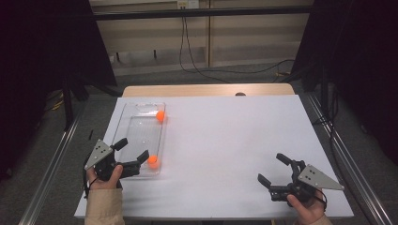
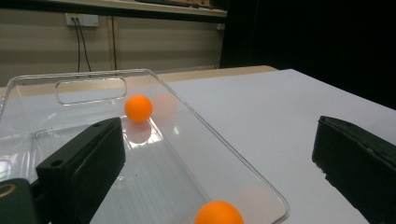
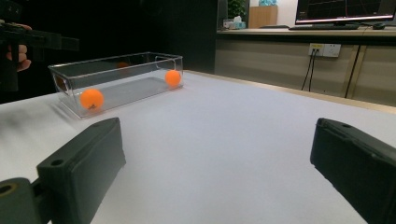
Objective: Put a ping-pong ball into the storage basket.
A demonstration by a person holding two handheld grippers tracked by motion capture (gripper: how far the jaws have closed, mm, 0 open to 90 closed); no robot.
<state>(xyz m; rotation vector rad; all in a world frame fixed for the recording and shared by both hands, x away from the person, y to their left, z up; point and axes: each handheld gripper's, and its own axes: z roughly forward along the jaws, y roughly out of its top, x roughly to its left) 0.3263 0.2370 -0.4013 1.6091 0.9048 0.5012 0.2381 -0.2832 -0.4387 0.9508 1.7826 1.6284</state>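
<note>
Right of the clear tray (image 1: 123,136), the white bench (image 1: 234,140) lies open to its far edge. The tray's walls fence two orange balls (image 1: 153,161), blocking sideways reach; the top is open.

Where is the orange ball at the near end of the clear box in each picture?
High view: the near orange ball lies in the near right corner of the clear box, beside the left gripper.
Left gripper view: it sits at the bottom edge, partly cut off.
Right gripper view: it shows at the left, behind the box's near wall.
Shared landmark: the far orange ball, at the box's other end.
</note>
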